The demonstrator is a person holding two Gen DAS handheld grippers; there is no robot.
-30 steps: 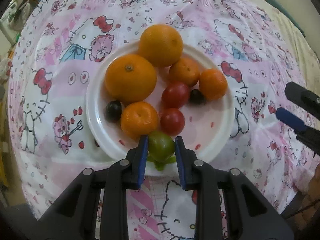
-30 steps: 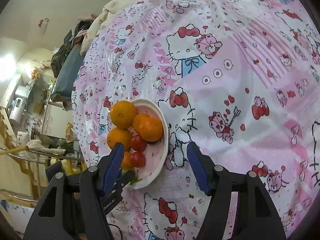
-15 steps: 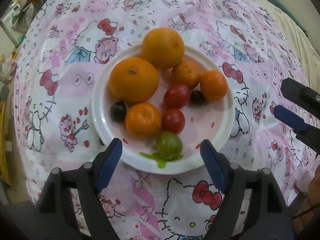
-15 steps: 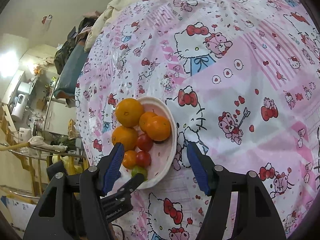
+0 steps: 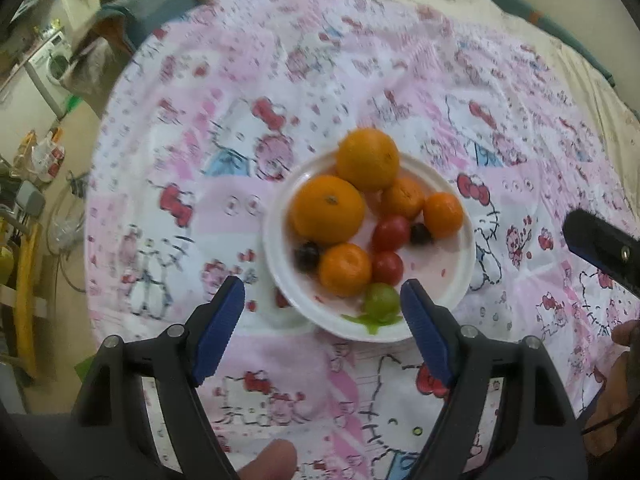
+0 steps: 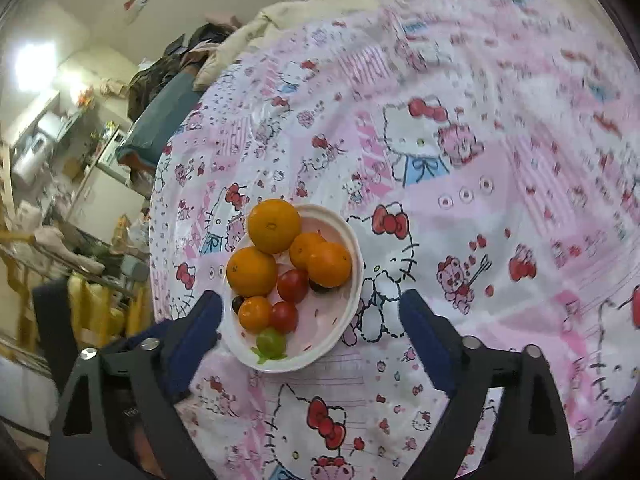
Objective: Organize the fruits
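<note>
A white plate (image 5: 436, 270) on the cloth holds two large oranges (image 5: 328, 209), three small mandarins (image 5: 345, 269), two red cherry tomatoes (image 5: 387, 267) and two dark grapes (image 5: 307, 254). A green tomato (image 5: 381, 299) with its leafy calyx lies free at the plate's near rim. My left gripper (image 5: 322, 300) hovers open above that rim and grips nothing. One black finger of the right gripper (image 5: 596, 244) shows at the right edge. In the right wrist view the right gripper (image 6: 312, 308) hangs above the plate (image 6: 332, 320); its jaws are opening with nothing held between them.
A pink cartoon-cat cloth (image 5: 240, 160) covers the round table, whose edge drops off at the left. Beyond it are a washing machine (image 5: 52, 64) and floor clutter. A person's fingertip (image 5: 272, 460) shows at the bottom and a hand (image 5: 624, 336) at the right.
My left gripper let go of the green tomato, opened wide and pulled up and back. The right gripper's jaws spread wider and it rose. The tomato stays on the plate.
</note>
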